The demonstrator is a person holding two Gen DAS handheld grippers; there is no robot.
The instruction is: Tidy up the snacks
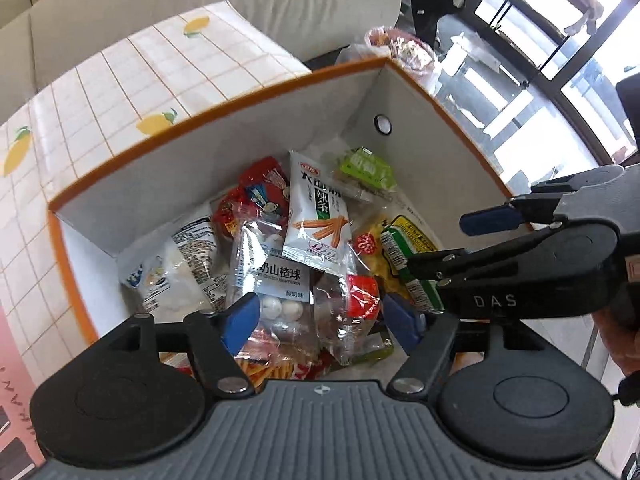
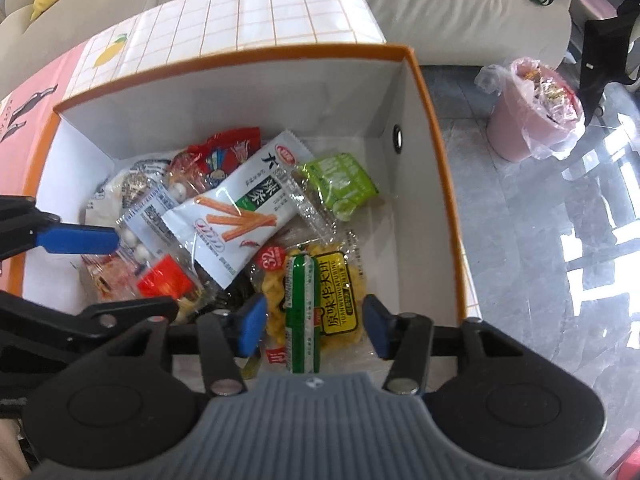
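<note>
Blue pads of your left gripper [image 1: 320, 320] stand apart just above the clear hawthorn-ball bag [image 1: 276, 276], gripping nothing. Your right gripper [image 2: 316, 326] is likewise spread wide, its pads flanking the green sausage stick [image 2: 303, 312], which lies on top of the yellow twist-snack pack [image 2: 320, 300]; no pad appears to touch either.

Take the orange-rimmed box [image 2: 436, 128] as your landmark. All the snacks sit heaped on its floor: the white spicy-strip packet [image 2: 240, 208] lies near the middle across the heap, the green wrapped snack [image 2: 340, 184] sits toward the far corner with the round hole, the red packets [image 2: 224, 152] lie against the far wall, and the pale bag [image 1: 176, 264] lies toward the corner away from that hole. Outside the box, a pink bin [image 2: 532, 120] stands on the floor beyond the hole side.

Risks, as I judge them: the sausage is round and slick, so closing off-centre could roll it off the yellow pack or pinch both wrappers together. The clear bags overlap, so lifting one may drag a neighbour. Your two grippers work very close inside the box, so they could collide.
</note>
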